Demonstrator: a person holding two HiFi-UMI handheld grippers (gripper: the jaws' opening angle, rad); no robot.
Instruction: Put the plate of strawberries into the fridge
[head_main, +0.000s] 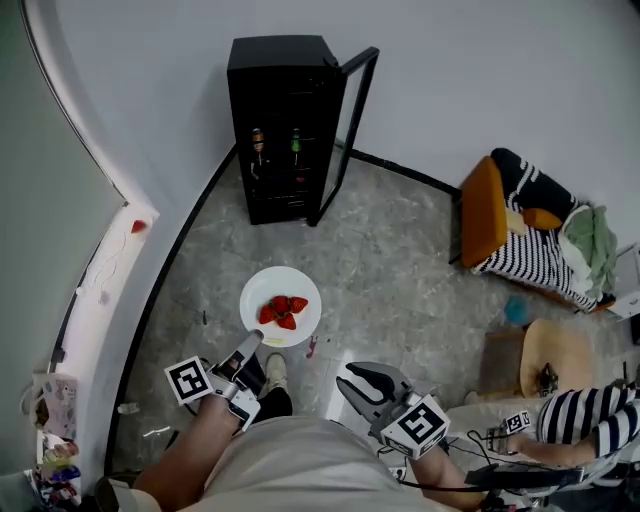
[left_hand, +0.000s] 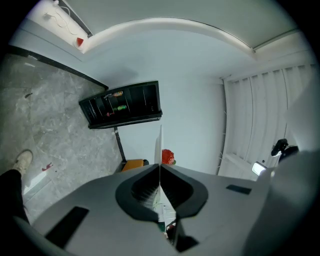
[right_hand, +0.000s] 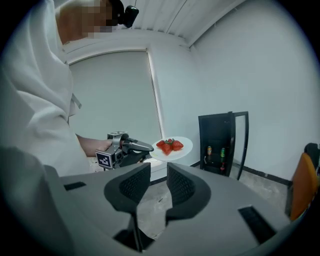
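A white plate (head_main: 262, 290) carrying strawberries (head_main: 284, 310) hangs level above the floor, with my left gripper (head_main: 253, 342) shut on its near rim. In the left gripper view the plate (left_hand: 160, 145) runs edge-on between the closed jaws, a strawberry (left_hand: 167, 157) showing beside it. The black fridge (head_main: 283, 130) stands ahead against the wall with its glass door (head_main: 350, 125) swung open; cans sit on its shelves. My right gripper (head_main: 358, 382) is open and empty, lower right of the plate. The right gripper view shows the plate (right_hand: 184, 150) and the fridge (right_hand: 220, 145) beyond it.
An orange chair (head_main: 482, 222) draped with striped cloth stands at the right wall. A round wooden stool (head_main: 557, 360) and a seated person's striped sleeve (head_main: 590, 415) are at lower right. A white ledge (head_main: 110, 270) runs along the left wall. My shoe (head_main: 275, 372) is below the plate.
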